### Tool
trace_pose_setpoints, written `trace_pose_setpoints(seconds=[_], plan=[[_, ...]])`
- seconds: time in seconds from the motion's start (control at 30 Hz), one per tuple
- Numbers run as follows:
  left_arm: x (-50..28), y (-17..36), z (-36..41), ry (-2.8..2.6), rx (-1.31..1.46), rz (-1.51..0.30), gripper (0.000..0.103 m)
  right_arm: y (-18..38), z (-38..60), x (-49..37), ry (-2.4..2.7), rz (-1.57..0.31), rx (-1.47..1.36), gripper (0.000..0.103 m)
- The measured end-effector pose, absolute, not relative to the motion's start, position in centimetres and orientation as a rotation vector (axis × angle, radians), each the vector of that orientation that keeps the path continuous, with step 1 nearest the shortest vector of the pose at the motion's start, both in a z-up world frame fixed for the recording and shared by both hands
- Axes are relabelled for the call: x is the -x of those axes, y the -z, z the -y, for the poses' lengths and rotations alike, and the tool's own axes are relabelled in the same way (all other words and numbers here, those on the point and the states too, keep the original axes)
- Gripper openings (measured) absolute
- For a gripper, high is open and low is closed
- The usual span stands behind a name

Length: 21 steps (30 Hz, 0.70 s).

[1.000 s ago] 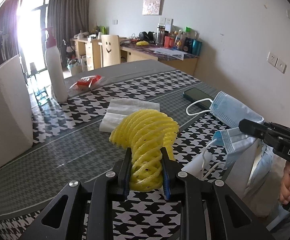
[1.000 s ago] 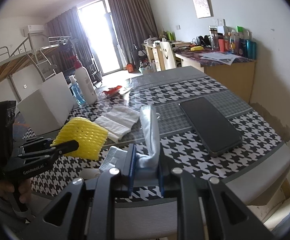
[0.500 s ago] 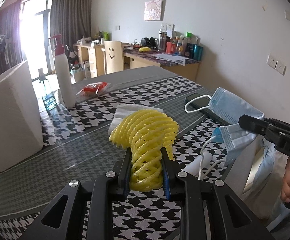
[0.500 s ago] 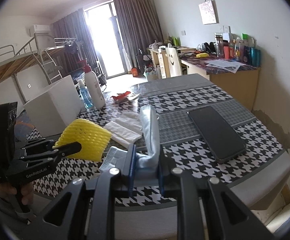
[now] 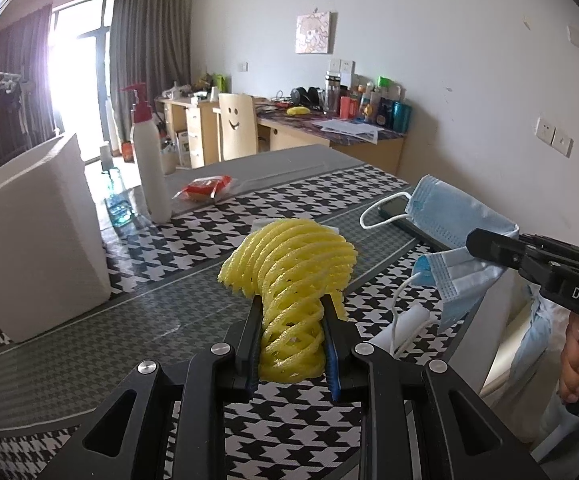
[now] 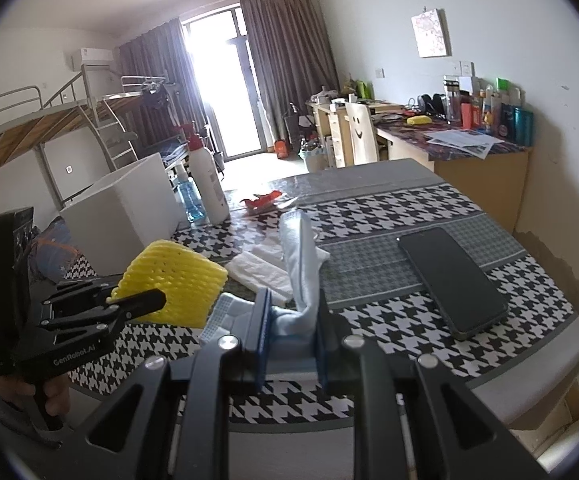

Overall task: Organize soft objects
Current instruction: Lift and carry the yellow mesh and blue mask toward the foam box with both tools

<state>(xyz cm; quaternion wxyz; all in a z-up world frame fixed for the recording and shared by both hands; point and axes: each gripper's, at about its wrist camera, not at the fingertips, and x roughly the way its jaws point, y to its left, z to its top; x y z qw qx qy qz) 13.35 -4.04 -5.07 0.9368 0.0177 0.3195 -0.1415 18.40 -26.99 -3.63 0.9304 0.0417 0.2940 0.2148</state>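
Note:
My left gripper (image 5: 291, 312) is shut on a yellow foam net sleeve (image 5: 293, 272) and holds it above the houndstooth table (image 5: 193, 232); the sleeve also shows in the right wrist view (image 6: 177, 280). My right gripper (image 6: 291, 316) is shut on a blue face mask (image 6: 299, 256), which stands up between the fingers; the mask also shows in the left wrist view (image 5: 457, 232) with its white ear loop hanging. Folded white tissues (image 6: 261, 268) lie on the table beyond both grippers.
A white box (image 5: 29, 240) stands at the left. A white pump bottle (image 5: 149, 168), a blue bottle (image 6: 187, 196) and a red packet (image 5: 205, 186) are behind. A black phone (image 6: 453, 280) lies at the right near the table edge.
Both grippers have risen and pulled back a little, still holding the sleeve and the mask. The white box looks nearer on the left.

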Motion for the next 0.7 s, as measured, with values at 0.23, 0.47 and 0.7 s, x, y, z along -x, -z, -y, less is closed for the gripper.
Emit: trace_pose_setpoints(seconds=[0.23,0.47,0.7], plan=[[-12.9,4.6,3.1,0.271,-0.025,-0.637,0.026,3.3,26.0,-18.4,-0.456,-0.596,-0.074,0.023],[-12.9,4.3,2.5,0.25,-0.023,-0.628,0.026,3.1,25.0,-18.6,-0.472,-0.586,-0.053,0.023],[-13.0,4.0,2.1,0.236,-0.023,-0.618,0.026,3.0,24.5,-19.0,-0.486,-0.581,-0.05,0.023]])
